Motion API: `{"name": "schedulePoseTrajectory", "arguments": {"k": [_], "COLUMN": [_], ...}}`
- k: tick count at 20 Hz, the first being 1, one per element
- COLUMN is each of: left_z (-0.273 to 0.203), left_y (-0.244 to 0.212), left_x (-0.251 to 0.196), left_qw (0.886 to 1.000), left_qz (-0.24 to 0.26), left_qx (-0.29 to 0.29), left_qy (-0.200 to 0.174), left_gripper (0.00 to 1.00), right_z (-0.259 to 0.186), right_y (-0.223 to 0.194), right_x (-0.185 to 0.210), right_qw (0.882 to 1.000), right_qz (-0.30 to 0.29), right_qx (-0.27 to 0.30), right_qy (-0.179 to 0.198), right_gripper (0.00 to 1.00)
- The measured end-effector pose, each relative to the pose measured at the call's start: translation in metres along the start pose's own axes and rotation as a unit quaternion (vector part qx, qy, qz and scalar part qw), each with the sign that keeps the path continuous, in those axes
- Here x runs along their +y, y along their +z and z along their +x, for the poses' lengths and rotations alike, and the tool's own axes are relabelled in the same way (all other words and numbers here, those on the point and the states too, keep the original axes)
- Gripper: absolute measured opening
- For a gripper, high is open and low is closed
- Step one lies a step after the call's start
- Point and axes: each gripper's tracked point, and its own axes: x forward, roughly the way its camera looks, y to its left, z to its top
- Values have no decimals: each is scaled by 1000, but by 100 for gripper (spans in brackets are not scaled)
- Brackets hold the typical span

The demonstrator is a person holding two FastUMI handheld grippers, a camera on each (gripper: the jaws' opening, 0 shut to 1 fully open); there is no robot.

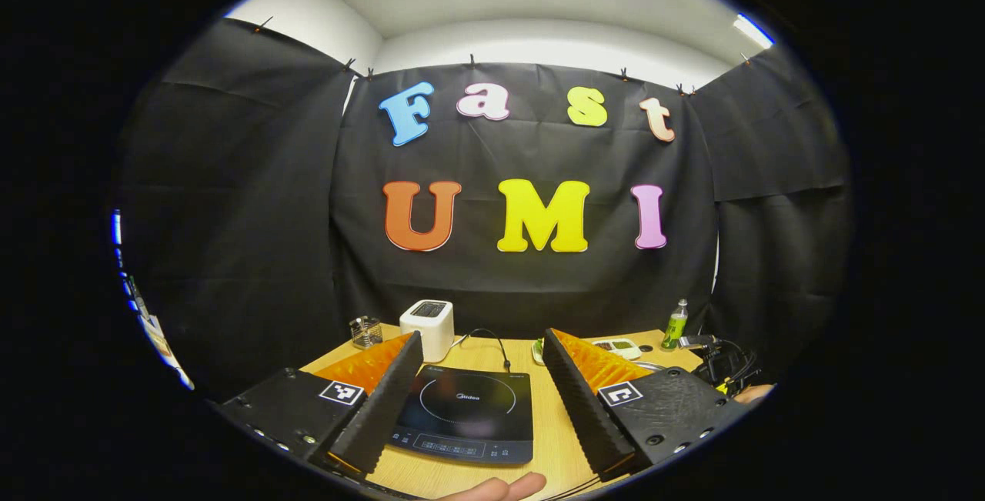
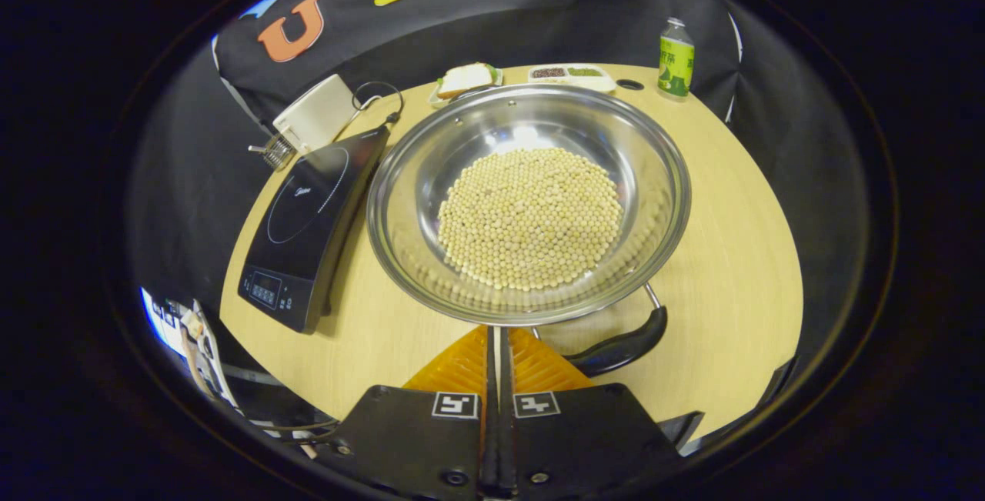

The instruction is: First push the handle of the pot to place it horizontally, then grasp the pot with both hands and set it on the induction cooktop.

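Your right gripper (image 2: 496,343): fingers pressed together, empty, just short of round steel pot of pale beans (image 2: 529,205). Nudge curved black handle (image 2: 620,347) sideways; go gently, beans shift. Pot sits just right of flat black induction cooktop (image 2: 312,220). Left gripper (image 1: 483,385): fingers wide apart, empty, above cooktop.

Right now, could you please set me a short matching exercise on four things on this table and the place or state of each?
Things:
1. pot
2. induction cooktop
3. bottle
4. right hand-held gripper

Place or state:
A. at the table's far edge
B. shut, just short of the pot's near rim
C. holds pale beans
D. left of the pot, nothing on it

Pairs: 1-C, 2-D, 3-A, 4-B
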Motion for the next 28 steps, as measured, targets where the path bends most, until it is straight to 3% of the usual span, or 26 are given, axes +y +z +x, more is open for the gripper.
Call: {"name": "schedulePoseTrajectory", "arguments": {"k": [7,28], "left_z": [19,79], "left_y": [16,-4], "left_x": [1,-51], "left_qw": [1000,1000], "left_qz": [-6,8], "left_qx": [-8,17], "left_qy": [12,-4], "left_gripper": [95,95], "right_z": [-5,1], "right_y": [8,78], "right_x": [-42,-169], "right_qw": [1000,997], "right_qz": [-3,-21], "right_qx": [1,-43], "right_qy": [2,-67], "right_gripper": [4,4]}}
